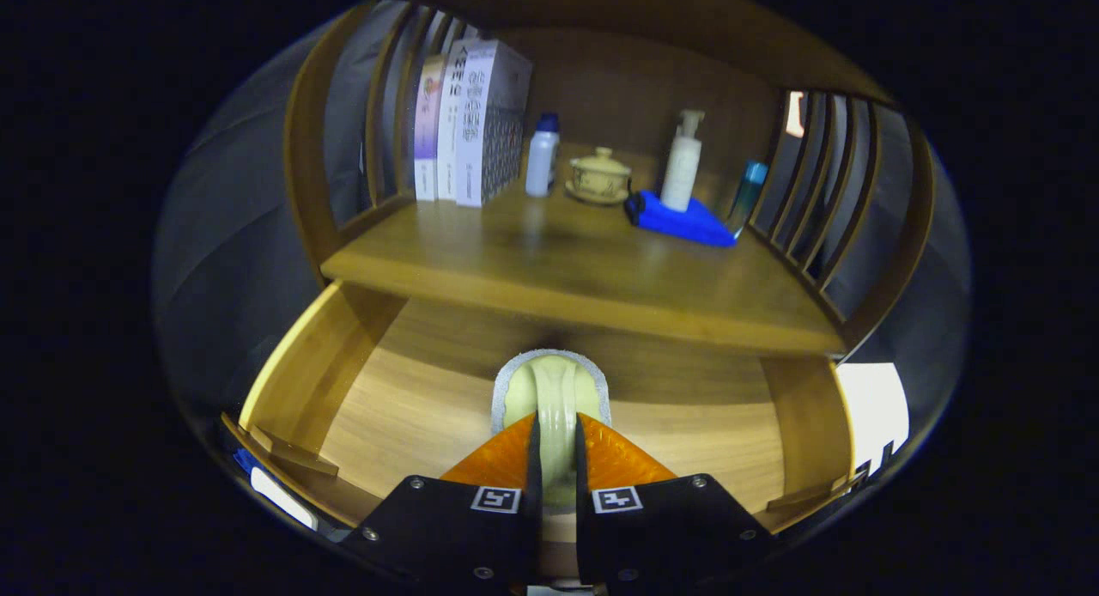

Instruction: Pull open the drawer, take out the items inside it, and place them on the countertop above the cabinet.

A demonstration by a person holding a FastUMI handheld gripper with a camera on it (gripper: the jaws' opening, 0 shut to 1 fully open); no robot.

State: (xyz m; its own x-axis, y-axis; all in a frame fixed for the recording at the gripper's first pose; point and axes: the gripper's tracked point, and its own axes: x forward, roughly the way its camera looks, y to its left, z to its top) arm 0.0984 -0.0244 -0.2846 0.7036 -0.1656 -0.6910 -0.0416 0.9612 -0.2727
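The wooden drawer (300,381) stands pulled open below the countertop (592,270). My gripper (556,433) is over the drawer's inside, shut on a pale green item with a grey rim, shaped like a slipper or cup with a strap (554,390). Both fingers press on its central strap or handle. The item rises just ahead of the fingertips, above the drawer floor (412,407). Whether it still touches the floor I cannot tell.
On the countertop stand boxes (468,124) at the left, a white bottle with blue cap (542,158), a lidded ceramic cup on a saucer (599,177), a pump bottle (683,162) on a blue cloth (683,220), and a blue tube (745,197). Slatted wooden sides flank it.
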